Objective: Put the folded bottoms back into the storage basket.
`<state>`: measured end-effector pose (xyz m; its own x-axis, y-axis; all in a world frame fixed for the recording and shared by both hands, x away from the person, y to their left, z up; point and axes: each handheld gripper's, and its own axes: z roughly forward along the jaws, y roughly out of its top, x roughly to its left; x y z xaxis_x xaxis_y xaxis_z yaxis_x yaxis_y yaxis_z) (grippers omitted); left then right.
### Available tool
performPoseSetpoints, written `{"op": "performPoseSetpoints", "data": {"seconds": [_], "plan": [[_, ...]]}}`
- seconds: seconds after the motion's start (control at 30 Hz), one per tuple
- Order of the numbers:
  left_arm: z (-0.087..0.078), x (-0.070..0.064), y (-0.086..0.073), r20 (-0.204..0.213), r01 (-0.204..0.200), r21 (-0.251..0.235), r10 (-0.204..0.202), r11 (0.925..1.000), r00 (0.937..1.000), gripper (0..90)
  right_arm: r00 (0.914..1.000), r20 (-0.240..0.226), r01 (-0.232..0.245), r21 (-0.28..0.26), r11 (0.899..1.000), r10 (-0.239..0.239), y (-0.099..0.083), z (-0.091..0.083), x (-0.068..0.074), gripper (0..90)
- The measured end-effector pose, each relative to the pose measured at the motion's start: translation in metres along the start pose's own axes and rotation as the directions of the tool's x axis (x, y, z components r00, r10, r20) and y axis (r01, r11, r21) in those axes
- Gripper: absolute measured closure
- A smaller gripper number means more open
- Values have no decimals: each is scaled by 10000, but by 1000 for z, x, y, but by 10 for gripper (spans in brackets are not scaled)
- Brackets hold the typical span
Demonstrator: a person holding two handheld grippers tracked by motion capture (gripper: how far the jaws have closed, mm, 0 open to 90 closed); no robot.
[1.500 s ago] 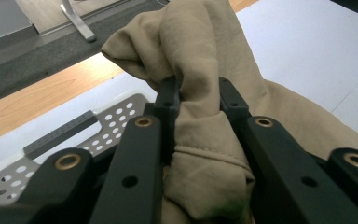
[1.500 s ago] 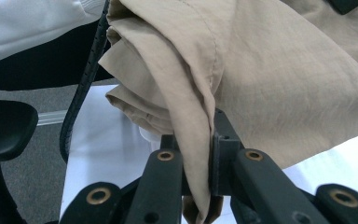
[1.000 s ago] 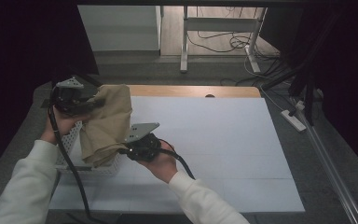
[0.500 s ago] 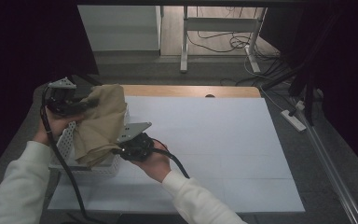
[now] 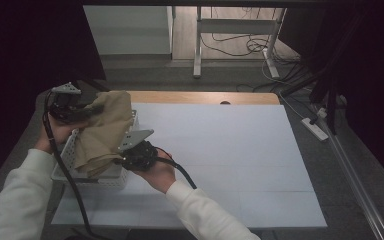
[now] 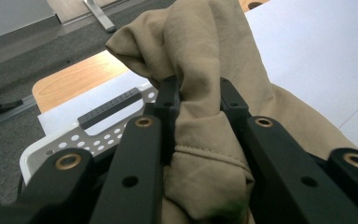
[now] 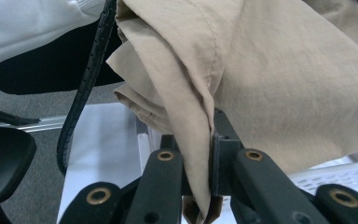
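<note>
1. The step in hand looks like lifting the cloth (image 5: 102,131) out of the white basket (image 5: 66,150), which stands at the left edge of the table (image 5: 230,150), near the front corner.
2. The cloth hangs above the basket, between the two grippers, and its lower folds seem to rest on the basket rim.
3. The left gripper (image 5: 82,112) holds the top of the cloth; in the left gripper view the jaws are closed tight on a thick fold (image 6: 200,116).
4. The right gripper (image 5: 120,159) holds the lower edge; in the right gripper view the jaws pinch a thin hem (image 7: 200,154), almost fully closed.
5. To do it well, I think both grips must stay firm, because the hem in the right jaws is thin and can slip out.
6. Raise both grippers together, so that the cloth clears the basket wall and does not drag the light basket along.
7. Then carry it to the right, over the free white part of the table, and pull the two grips apart gently so the cloth opens flat.
8. Keep the black cable (image 5: 62,170) of the left gripper away from the cloth.
9. The table is covered with white sheet; a strip of wood (image 5: 205,97) shows at its far edge.
10. The room around is dark, with a grey floor, metal legs (image 5: 197,45) and loose wires (image 5: 240,45) behind the table, and a power strip (image 5: 315,129) beyond the right edge.
</note>
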<state>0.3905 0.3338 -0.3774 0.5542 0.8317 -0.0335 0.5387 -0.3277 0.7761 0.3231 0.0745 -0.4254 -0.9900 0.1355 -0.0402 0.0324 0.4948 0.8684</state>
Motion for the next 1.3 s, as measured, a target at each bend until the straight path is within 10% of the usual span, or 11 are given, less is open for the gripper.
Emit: {"op": "performPoseSetpoints", "data": {"seconds": [1.3], "plan": [[40, 29, -27, -176, 639, 943, -625, 9935, 9979, 747, 9984, -220, -504, 628, 9968, 519, -13, 56, -10, 833]]}}
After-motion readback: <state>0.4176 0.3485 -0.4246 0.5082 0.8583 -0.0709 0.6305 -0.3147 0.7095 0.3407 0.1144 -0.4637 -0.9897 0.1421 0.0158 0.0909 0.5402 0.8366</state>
